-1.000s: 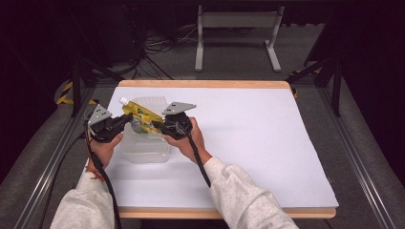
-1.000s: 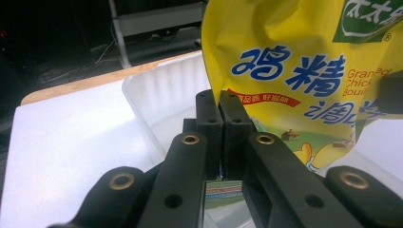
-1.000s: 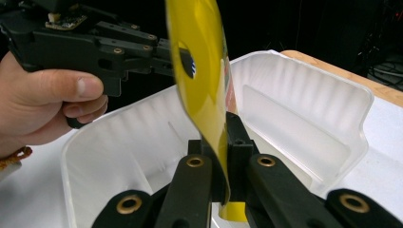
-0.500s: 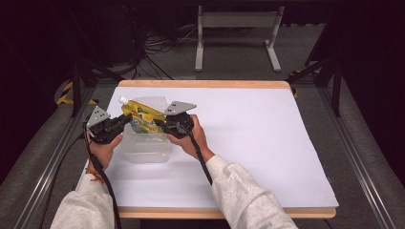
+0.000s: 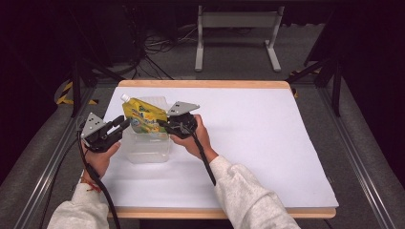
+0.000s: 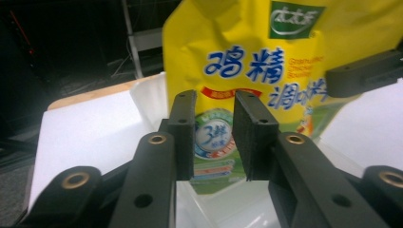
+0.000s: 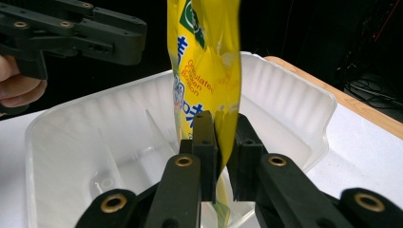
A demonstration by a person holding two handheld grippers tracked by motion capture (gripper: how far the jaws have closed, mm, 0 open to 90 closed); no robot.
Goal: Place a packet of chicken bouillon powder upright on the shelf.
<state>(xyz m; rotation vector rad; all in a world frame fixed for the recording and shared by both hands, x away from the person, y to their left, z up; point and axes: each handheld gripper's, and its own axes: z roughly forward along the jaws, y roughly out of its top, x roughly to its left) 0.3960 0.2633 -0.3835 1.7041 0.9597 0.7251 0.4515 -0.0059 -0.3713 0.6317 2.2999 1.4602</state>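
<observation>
A yellow spouted pouch with blue lettering hangs tilted over a clear plastic container at the table's left. My right gripper is shut on the pouch's lower right edge, and the right gripper view has the pouch edge-on, pinched in that gripper above the container. My left gripper stands open just left of the pouch. In the left gripper view the pouch faces me behind the parted gripper, not between the jaws.
The white table cover stretches wide to the right of the container. A wooden table edge runs along the back. Dark floor, cables and a white stand lie beyond it.
My left gripper has drawn back slightly to the left of the pouch. The right gripper and the pouch have barely shifted over the container.
</observation>
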